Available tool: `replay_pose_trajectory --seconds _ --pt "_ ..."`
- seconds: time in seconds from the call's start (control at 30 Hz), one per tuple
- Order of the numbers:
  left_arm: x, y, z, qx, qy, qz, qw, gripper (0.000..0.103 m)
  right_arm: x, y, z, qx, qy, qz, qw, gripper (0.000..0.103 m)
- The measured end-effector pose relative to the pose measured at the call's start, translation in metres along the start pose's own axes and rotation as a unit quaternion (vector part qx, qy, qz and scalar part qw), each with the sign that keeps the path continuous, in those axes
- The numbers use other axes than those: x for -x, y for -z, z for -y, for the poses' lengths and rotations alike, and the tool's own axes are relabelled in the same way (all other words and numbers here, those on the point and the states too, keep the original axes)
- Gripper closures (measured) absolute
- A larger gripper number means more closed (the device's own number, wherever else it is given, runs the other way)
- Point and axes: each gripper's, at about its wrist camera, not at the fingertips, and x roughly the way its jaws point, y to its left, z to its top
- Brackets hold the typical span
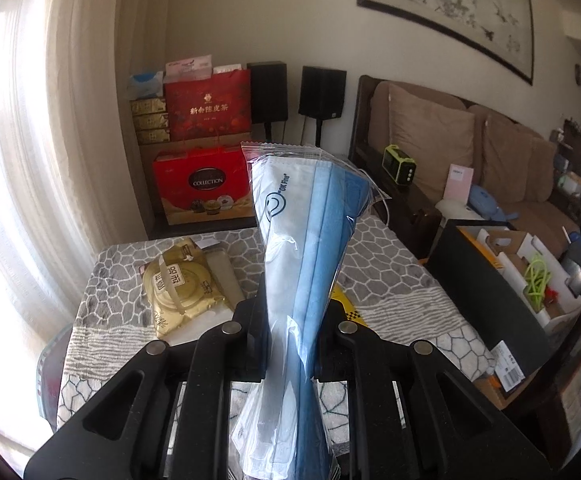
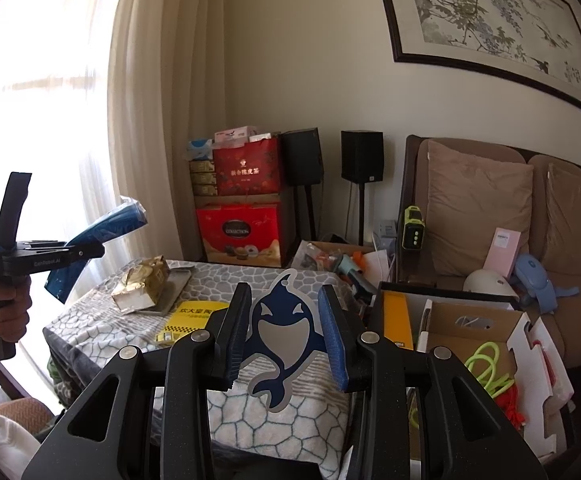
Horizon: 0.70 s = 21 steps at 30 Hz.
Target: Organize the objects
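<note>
The left gripper is pinching a clear bag of blue face masks near its lower end, jaws nearly shut on it, and holding it up off the patterned tablecloth, seemingly so it can be carried clear of the gold packet lying at the far left. The right gripper is clamping a flat blue whale-shaped cutout between partly open jaws, just left of the open cardboard box, probably where both items are heading.
</note>
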Motion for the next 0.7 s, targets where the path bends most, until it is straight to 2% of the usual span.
replay_pose_trajectory --seconds 0.7 --pt "-0.003 -0.012 0.014 0.019 0.039 0.006 0.9990 0.089 0.013 0.000 0.024 -0.011 0.029 0.006 1.000 0.068"
